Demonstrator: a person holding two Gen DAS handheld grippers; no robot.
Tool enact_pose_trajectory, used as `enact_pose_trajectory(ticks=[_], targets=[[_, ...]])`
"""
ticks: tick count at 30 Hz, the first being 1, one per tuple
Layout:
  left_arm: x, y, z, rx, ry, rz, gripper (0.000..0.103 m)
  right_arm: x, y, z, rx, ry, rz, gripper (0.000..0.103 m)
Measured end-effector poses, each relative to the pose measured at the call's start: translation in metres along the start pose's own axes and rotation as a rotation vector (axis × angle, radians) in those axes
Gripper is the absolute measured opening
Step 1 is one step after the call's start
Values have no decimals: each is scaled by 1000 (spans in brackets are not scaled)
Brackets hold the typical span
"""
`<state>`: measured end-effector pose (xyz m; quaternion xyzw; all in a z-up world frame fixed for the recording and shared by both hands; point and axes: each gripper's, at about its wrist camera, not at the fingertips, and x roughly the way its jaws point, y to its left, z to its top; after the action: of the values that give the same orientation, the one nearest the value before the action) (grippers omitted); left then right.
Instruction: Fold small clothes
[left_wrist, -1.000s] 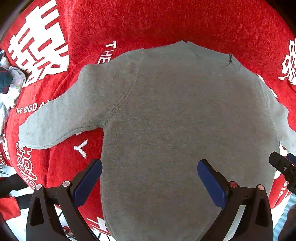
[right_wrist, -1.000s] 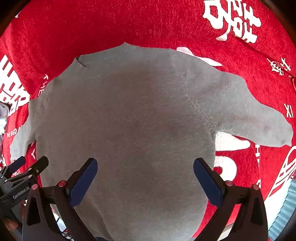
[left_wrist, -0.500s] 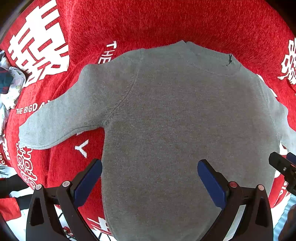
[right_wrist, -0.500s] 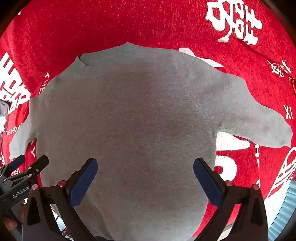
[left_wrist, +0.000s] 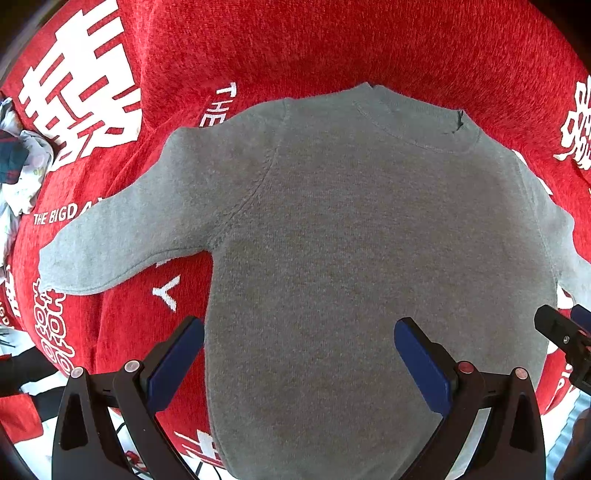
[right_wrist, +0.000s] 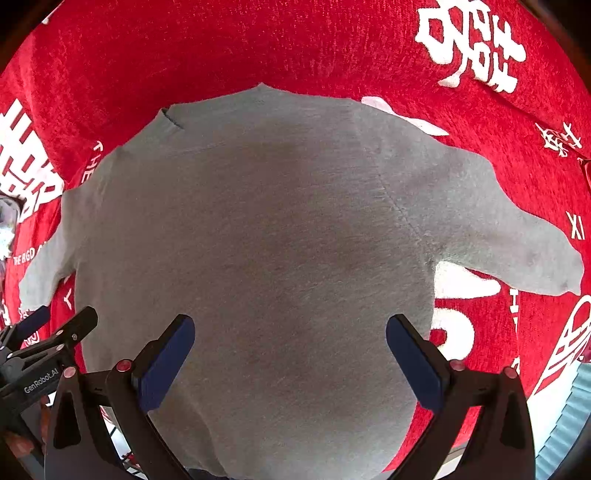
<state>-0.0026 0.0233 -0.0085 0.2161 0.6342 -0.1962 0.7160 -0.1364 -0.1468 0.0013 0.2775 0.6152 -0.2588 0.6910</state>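
Observation:
A small grey sweatshirt (left_wrist: 351, 229) lies flat on the red cloth, collar at the far side, both sleeves spread out. It also shows in the right wrist view (right_wrist: 258, 240). My left gripper (left_wrist: 299, 354) is open and empty, held above the lower left part of the body, near the hem. My right gripper (right_wrist: 290, 350) is open and empty above the lower right part. The left sleeve (left_wrist: 122, 236) points left, the right sleeve (right_wrist: 509, 236) points right. Each gripper shows at the edge of the other's view.
A red cloth with white lettering (left_wrist: 332, 48) covers the surface under the sweatshirt. A bundle of other clothes (left_wrist: 18, 173) lies at the far left edge. The cloth's near edge (right_wrist: 554, 406) and a blue-grey strip run at the lower right.
Both grippers have hardly moved. The sweatshirt lies as before, and both sets of jaws stay open.

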Motion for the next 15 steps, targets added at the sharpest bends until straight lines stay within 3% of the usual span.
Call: enact_pose_trajectory(ticks=[15], targets=[[-1,7,-8,-2,0,-13,103,-2,-3,-2,-6,-2,-3,103]])
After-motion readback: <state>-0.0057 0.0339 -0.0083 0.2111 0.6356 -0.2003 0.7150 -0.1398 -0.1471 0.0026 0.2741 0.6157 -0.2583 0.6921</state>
